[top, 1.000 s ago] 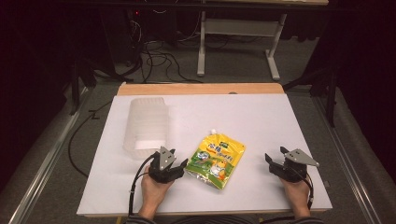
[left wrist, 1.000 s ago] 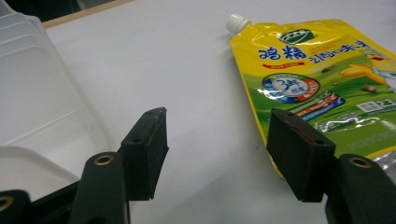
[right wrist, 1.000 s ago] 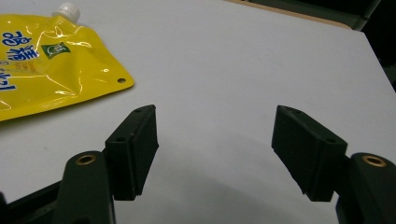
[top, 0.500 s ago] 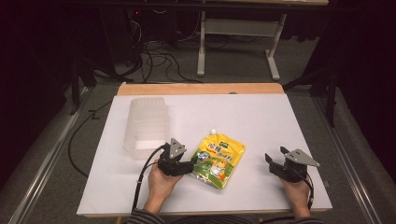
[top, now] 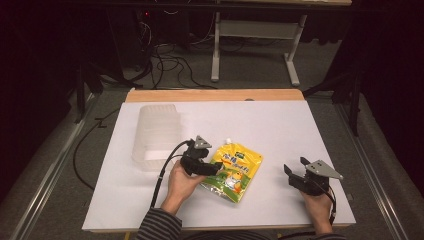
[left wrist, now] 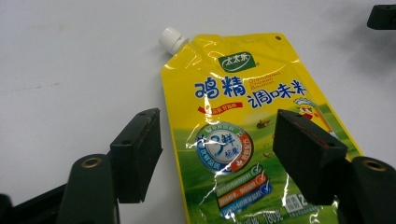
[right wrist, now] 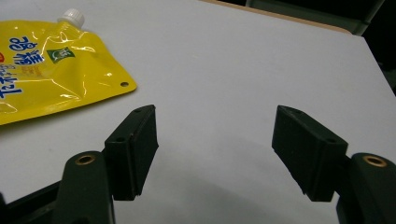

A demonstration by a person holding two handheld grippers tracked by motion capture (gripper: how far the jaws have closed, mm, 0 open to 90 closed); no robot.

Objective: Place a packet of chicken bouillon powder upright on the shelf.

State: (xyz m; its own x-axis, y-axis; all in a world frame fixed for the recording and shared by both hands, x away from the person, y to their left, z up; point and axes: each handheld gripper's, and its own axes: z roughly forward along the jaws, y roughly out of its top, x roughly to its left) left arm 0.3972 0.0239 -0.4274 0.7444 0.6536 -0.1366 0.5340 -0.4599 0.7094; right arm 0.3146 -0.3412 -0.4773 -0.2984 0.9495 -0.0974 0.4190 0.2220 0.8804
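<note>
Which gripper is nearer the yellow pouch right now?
Left. The left gripper is at the yellow pouch's near-left edge, jaws open over it. The right gripper sits apart to its right, open.

— What have I got on the table?

— A yellow spouted pouch (top: pixel 232 171), lying flat on the white table (top: pixel 280 130), near the front edge, around the middle.

— Describe it for me.

— Glossy, slightly creased film, green toward the bottom, blue characters across the upper part, a round blue badge at centre. I see its white screw cap (left wrist: pixel 171 39) on, at a top corner, pointing away from me.
</note>
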